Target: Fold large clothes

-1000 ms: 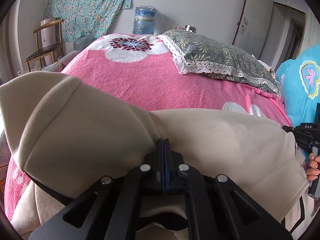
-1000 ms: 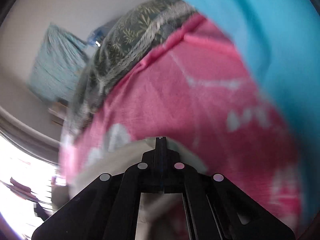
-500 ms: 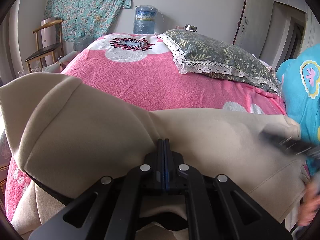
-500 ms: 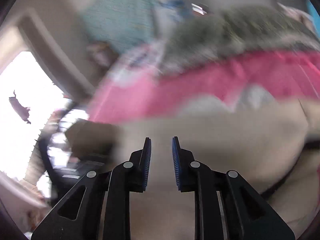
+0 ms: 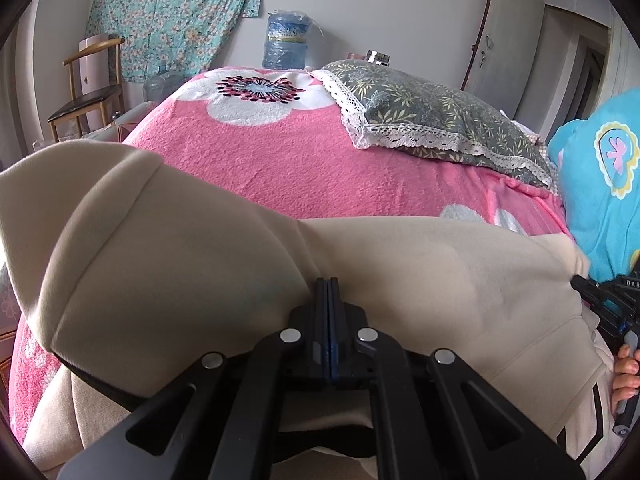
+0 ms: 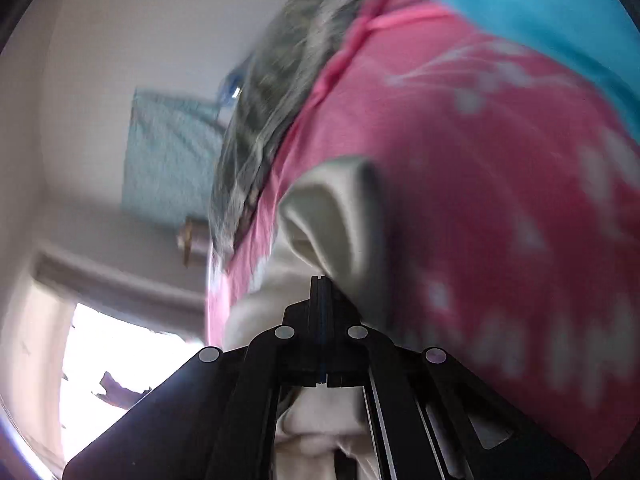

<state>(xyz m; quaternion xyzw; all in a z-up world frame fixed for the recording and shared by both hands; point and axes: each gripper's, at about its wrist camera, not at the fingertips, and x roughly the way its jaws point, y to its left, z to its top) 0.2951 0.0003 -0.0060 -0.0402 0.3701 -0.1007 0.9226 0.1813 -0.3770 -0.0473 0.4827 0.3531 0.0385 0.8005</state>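
Both jaws clamped on the cream garment (image 5: 208, 264): left gripper (image 5: 327, 284), right gripper (image 6: 319, 280); lift evenly, keep the edge taut.

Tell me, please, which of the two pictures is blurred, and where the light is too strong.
Left wrist view: sharp, evenly lit, the cream garment and left tool crisp, with fisheye curving. Right wrist view: motion blur smears the pink blanket and pillow; the right tool stays sharp; the window is blown out white.
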